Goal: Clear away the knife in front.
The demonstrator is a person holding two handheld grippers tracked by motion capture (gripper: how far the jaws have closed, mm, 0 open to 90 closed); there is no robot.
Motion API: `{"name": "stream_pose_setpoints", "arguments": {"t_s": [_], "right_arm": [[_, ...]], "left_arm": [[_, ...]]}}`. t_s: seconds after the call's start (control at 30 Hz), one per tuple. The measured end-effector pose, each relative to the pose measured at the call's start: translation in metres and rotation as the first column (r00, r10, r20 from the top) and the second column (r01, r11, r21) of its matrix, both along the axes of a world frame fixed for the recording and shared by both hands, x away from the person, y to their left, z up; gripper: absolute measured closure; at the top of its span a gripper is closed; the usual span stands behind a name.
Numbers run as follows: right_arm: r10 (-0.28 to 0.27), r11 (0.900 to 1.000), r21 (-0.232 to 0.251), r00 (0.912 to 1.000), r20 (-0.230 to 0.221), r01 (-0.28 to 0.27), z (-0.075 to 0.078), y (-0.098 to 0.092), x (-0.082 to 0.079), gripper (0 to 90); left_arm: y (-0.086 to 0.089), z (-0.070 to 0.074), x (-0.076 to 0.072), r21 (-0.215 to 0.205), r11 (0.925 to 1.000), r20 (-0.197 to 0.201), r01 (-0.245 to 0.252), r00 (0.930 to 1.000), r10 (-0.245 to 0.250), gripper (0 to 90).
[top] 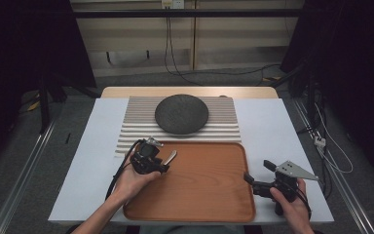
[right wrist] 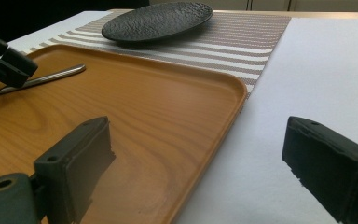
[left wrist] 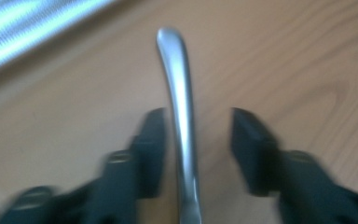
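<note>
risks tipping the slim silver metal utensil handle (left wrist: 179, 93) off-centre on the brown wooden tray (top: 209, 190), lower left of frame, with left gripper (left wrist: 198, 140) jaws parted, unclamped.

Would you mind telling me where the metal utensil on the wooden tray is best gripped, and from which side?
Probably along the slim handle of the metal utensil, from above, with one jaw on each long side. It lies flat on the wooden tray, so only its narrow width fits between jaws. The left gripper already straddles it, jaws apart: one seems to touch it, the other stands clear.
</note>
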State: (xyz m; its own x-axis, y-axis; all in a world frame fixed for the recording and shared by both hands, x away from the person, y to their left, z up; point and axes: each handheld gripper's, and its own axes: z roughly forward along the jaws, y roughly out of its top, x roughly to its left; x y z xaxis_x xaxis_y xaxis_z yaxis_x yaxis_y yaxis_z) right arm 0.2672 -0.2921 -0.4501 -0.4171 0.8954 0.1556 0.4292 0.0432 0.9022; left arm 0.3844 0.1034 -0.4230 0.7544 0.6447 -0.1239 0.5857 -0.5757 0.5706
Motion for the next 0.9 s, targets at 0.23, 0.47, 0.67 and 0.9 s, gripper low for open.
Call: {"name": "stream_pose_setpoints", "arguments": {"t_s": [0.23, 0.47, 0.67, 0.9], "right_arm": [[0.002, 1.0, -0.001, 1.0, 0.003, -0.002, 0.001, -0.001, -0.002, 8.2], [0.0, 1.0, -0.008, 1.0, 0.004, 0.0, 0.001, 0.001, -0.002, 8.2], [-0.009, 1.0, -0.006, 0.9999, 0.004, 0.009, 0.001, 0.001, -0.002, 8.1], [-0.016, 1.0, -0.001, 0.9998, -0.009, 0.016, 0.0, 0.002, 0.001, 8.2]], "left_arm": [[-0.008, 0.0, -0.005, -0.032, 0.9986, 0.044, 0.041, 0.9982, -0.04, 32.5], [-0.011, -0.001, -0.011, -0.05, 0.9918, 0.033, 0.118, 0.9926, -0.116, 61.5], [-0.009, -0.011, -0.007, -0.017, 0.994, 0.005, 0.108, 0.9941, -0.108, 90.0], [-0.004, -0.013, -0.001, -0.019, 0.9977, 0.019, 0.066, 0.9977, -0.065, 90.0]]}}
